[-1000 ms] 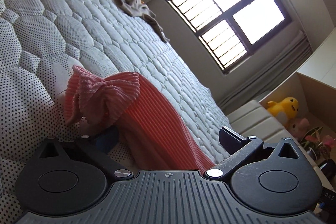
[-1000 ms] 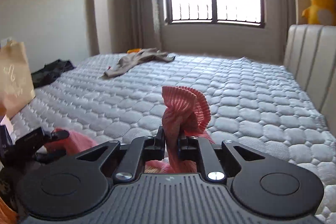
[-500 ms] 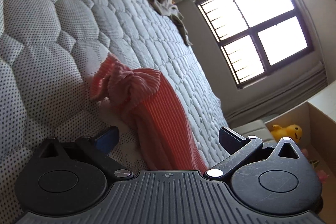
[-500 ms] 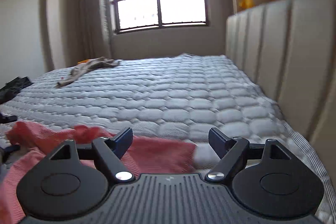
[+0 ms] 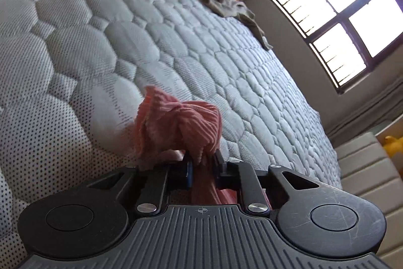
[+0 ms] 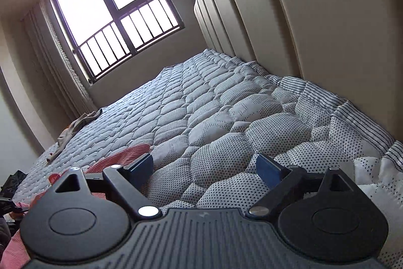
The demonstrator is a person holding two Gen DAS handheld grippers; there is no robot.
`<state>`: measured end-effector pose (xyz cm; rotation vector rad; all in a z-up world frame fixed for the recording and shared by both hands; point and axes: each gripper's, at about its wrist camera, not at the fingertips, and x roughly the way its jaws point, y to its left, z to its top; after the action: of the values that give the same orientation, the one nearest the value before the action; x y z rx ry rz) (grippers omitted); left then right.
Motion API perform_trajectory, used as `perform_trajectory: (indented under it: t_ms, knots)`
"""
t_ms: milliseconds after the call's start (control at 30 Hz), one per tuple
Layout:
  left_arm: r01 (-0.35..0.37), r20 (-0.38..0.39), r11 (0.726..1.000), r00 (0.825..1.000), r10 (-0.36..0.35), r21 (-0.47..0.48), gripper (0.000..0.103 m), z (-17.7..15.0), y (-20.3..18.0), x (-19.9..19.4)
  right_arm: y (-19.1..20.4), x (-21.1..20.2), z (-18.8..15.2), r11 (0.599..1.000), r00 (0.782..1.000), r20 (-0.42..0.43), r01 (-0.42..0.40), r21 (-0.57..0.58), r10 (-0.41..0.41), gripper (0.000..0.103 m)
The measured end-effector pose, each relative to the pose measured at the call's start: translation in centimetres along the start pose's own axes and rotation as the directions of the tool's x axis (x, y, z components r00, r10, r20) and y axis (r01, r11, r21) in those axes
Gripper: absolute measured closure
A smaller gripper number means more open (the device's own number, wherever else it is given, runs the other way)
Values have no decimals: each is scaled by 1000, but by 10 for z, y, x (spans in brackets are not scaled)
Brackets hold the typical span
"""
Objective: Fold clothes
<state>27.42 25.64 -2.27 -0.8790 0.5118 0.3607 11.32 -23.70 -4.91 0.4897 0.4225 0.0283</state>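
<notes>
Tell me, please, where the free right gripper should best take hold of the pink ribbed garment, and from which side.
Probably its flat edge lying on the mattress, the pink ribbed garment just beside the right gripper, which is open over bare quilt. Come from above, low, sliding one finger under the thin edge. The left gripper already pinches the bunched end, so a far corner spreads it.

The pink garment (image 5: pixel 181 122) hides its lower part behind the left tongs (image 5: pixel 202 164).
</notes>
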Motion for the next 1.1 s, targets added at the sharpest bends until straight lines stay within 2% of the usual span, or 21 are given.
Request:
perform_trajectory:
  t_ms: [67,133,233,267,333,367,433,500,567,633,733,833,867,933,1000,1067,1100]
  knots:
    - [38,48,993,998,-44,112,91,-3,-31,-19,-1,1,0,1000,1000,-11,-15,9,15,13]
    - [120,77,966,987,-141,229,91,-11,-68,-42,-2,2,0,1000,1000,-16,-25,17,25,12]
    - [247,73,883,951,-300,399,91,-36,-128,-75,-4,0,-1,999,999,-11,-39,34,39,11]
    - [293,48,850,937,-347,438,91,-50,-146,-82,-5,-1,-1,998,999,-9,-43,39,43,10]
    - [395,-59,789,906,-419,470,86,-78,-175,-82,-7,-2,0,998,999,-9,-50,48,50,9]
    - [446,-114,755,885,-451,481,81,-93,-190,-81,-7,-2,0,997,999,-9,-53,53,53,9]
    - [550,-276,693,835,-477,466,29,-124,-203,-70,-9,-3,-1,996,998,-8,-60,59,60,9]
    - [647,-432,630,760,-486,430,15,-156,-216,-59,-9,-4,-1,996,998,-8,-65,63,66,9]
    - [662,-497,580,746,-444,474,14,-181,-219,-55,-10,-3,-1,995,998,-15,-67,69,69,8]
    - [645,-501,559,762,-412,521,9,-192,-216,-55,-12,0,0,994,997,-26,-72,79,74,6]
    - [585,-452,574,810,-374,573,9,-185,-200,-57,-14,2,0,993,997,-33,-72,92,75,6]
    - [441,-356,603,897,-264,665,8,-165,-173,-64,-13,5,2,994,996,-57,-60,95,66,6]
    - [396,-332,607,917,-221,689,8,-159,-166,-63,-9,7,5,995,995,-79,-54,82,61,6]
    - [340,-314,613,937,-153,713,8,-146,-152,-58,8,9,15,998,991,-115,-67,0,66,6]
    - [293,-299,621,949,-98,727,8,-138,-137,-52,39,2,26,986,989,-109,-112,-127,98,13]
    - [251,-286,622,957,-46,741,8,-134,-124,-46,76,0,36,957,978,-134,-187,-222,160,18]
    - [245,-290,622,957,-30,743,8,-135,-120,-43,92,5,38,946,966,-172,-230,-227,194,20]
